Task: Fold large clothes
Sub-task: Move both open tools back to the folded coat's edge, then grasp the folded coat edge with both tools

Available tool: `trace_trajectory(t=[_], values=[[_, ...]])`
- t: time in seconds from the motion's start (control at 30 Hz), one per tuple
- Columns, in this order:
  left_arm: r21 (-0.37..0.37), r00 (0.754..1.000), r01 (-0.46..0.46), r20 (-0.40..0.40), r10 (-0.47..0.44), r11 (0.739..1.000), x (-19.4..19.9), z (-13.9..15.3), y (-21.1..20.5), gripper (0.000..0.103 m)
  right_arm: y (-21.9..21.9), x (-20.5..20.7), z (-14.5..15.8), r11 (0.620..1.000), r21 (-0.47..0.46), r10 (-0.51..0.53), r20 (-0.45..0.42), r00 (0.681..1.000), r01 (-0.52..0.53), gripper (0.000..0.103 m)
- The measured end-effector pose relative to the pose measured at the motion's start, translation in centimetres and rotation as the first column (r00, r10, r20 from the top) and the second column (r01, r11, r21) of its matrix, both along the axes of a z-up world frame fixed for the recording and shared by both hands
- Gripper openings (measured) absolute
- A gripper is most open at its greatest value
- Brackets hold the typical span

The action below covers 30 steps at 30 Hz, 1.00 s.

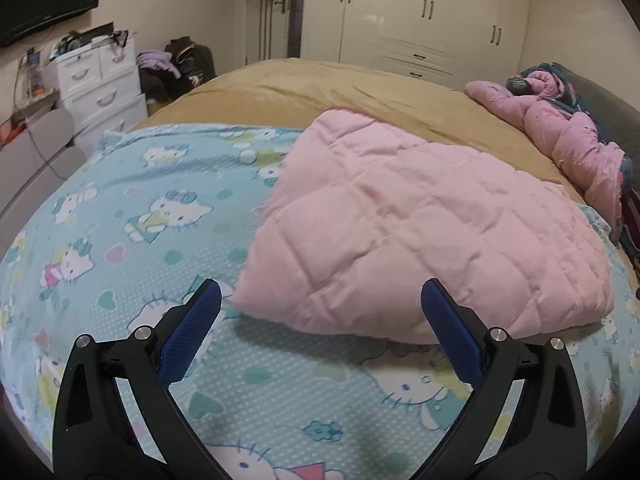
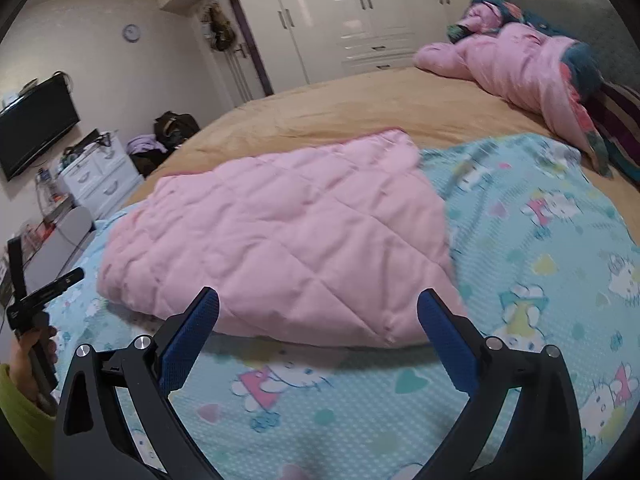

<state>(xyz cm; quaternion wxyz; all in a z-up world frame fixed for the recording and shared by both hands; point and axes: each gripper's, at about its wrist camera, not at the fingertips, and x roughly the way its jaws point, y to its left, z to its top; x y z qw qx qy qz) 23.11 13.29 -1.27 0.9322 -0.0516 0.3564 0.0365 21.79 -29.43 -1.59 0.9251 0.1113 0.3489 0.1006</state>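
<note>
A pink quilted garment (image 1: 404, 236) lies folded flat on a light blue cartoon-cat sheet (image 1: 152, 208) on the bed. It also shows in the right wrist view (image 2: 280, 240). My left gripper (image 1: 320, 300) is open and empty, just in front of the garment's near edge, its fingers apart on either side of the near left corner. My right gripper (image 2: 318, 308) is open and empty, just in front of the garment's near right edge. The left gripper's body (image 2: 44, 296), held in a hand, shows at the left edge of the right wrist view.
A tan bedspread (image 1: 304, 88) covers the far bed. A bundled pink quilt (image 1: 560, 132) and dark headboard (image 2: 576, 20) lie at the bed's head. White drawers (image 1: 100, 76), a wall television (image 2: 36, 128), bags (image 1: 188, 60) and a white wardrobe (image 1: 420, 12) stand beyond the bed.
</note>
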Motion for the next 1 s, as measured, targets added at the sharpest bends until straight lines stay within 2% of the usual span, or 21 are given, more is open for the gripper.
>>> trace_trajectory(t=[0.33, 0.47, 0.57, 0.63, 0.7, 0.73, 0.83, 0.9, 1.0], values=[[-0.047, 0.998, -0.054, -0.045, 0.052, 0.997, 0.0, -2.0, 2.9, 0.094, -2.6, 0.3, -2.3, 0.999, -0.015, -0.053, -0.059, 0.997, 0.052, 0.099], [-0.116, 0.994, -0.081, -0.08, 0.072, 0.99, 0.7, -3.0, 4.6, 0.094, -3.6, 0.7, -3.2, 0.998, 0.001, -0.067, -0.088, 0.994, 0.067, 0.099], [-0.22, 0.993, -0.086, -0.104, 0.064, 0.972, 1.4, -3.7, 5.6, 0.094, -4.1, 1.3, -4.0, 0.996, 0.038, -0.072, -0.115, 0.991, 0.077, 0.099], [-0.355, 0.992, -0.078, -0.121, 0.037, 0.932, 2.2, -4.6, 6.5, 0.094, -4.3, 1.6, -4.6, 0.995, 0.063, -0.073, -0.131, 0.989, 0.082, 0.099], [-0.451, 0.989, -0.084, -0.145, 0.02, 0.889, 2.9, -5.7, 7.1, 0.094, -4.4, 1.9, -5.2, 0.993, 0.084, -0.071, -0.144, 0.987, 0.084, 0.099], [-0.508, 0.987, -0.087, -0.16, 0.005, 0.857, 3.4, -6.5, 7.4, 0.094, -4.3, 2.1, -5.4, 0.992, 0.092, -0.068, -0.15, 0.986, 0.082, 0.099], [-0.628, 0.978, -0.105, -0.204, -0.032, 0.771, 4.5, -8.8, 7.5, 0.094, -4.3, 2.4, -5.8, 0.992, 0.095, -0.065, -0.155, 0.986, 0.08, 0.099], [-0.684, 0.979, -0.11, -0.198, -0.039, 0.722, 5.1, -9.7, 7.6, 0.094, -4.3, 2.8, -6.1, 0.991, 0.106, -0.061, -0.166, 0.984, 0.08, 0.099], [-0.706, 0.983, -0.117, -0.182, -0.019, 0.698, 6.0, -9.8, 8.1, 0.094, -4.6, 3.4, -6.7, 0.988, 0.132, -0.056, -0.188, 0.981, 0.082, 0.099]])
